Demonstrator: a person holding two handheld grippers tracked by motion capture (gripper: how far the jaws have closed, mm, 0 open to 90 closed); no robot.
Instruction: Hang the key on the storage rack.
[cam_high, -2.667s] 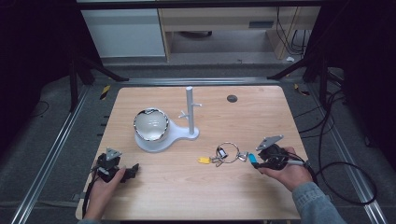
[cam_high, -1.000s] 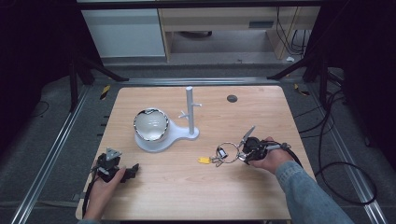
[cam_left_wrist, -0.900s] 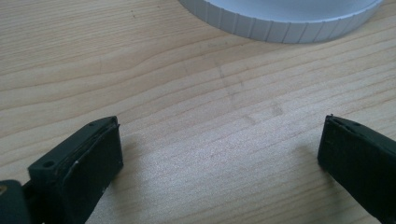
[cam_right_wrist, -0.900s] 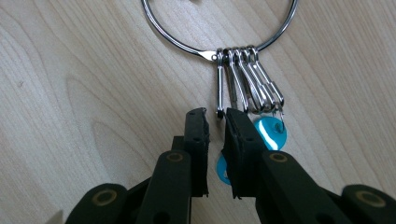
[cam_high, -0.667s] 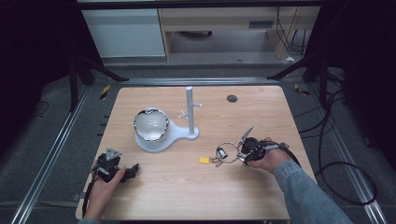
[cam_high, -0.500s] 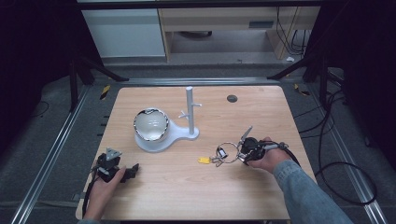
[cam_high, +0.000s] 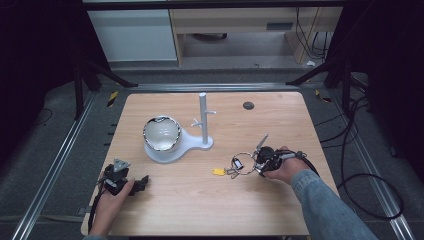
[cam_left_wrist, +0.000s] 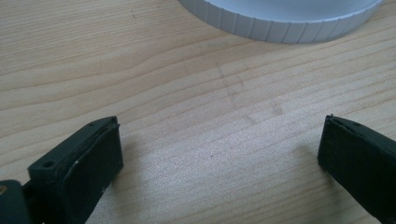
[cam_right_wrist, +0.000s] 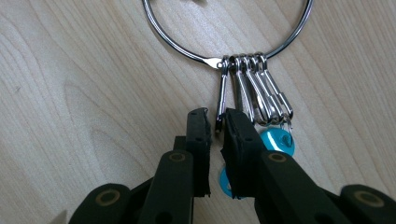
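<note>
Where seen from above: wooden table (cam_high: 200, 210), two hand-held grippers, key ring near the right one.

Right gripper (cam_right_wrist: 215, 122): jaws nearly together, pinching the lower end of one metal clip (cam_right_wrist: 222, 95) between the pads; in the high view (cam_high: 261, 159) at the right-hand part of the table, pointing left toward the ring, gripped by the right hand (cam_high: 282, 167) in a denim sleeve (cam_high: 325, 205).

Key ring (cam_right_wrist: 173, 42): large thin wire loop lying flat on the wood, just beyond the right jaw tips; in the high view (cam_high: 244, 164) right of centre, between the white stand and the right hand.

Clips: a bunch of narrow metal clips hanging side by side from the loop's near edge, the leftmost one caught between the jaws, the others just right of the jaw.

Tags: turquoise round tag (cam_right_wrist: 277, 141) at the ends of the clips, touching the right-hand jaw; another turquoise piece partly hidden under the jaws; yellow tag (cam_high: 218, 171) at the ring's left side.

Left gripper (cam_left_wrist: 219, 154): jaws spread wide, bare wood between them; in the high view (cam_high: 131, 183) near the table's front left corner, in the left hand (cam_high: 111, 200), well apart from the ring.

White stand (cam_high: 203, 117): upright post with short pegs on a flat white base (cam_left_wrist: 280, 18), base rim just ahead of the left jaws.

Bowl (cam_high: 161, 133): shiny, resting tilted on the stand's base, left of the post.

Dark disc (cam_high: 248, 105): small, near the far right edge.
</note>
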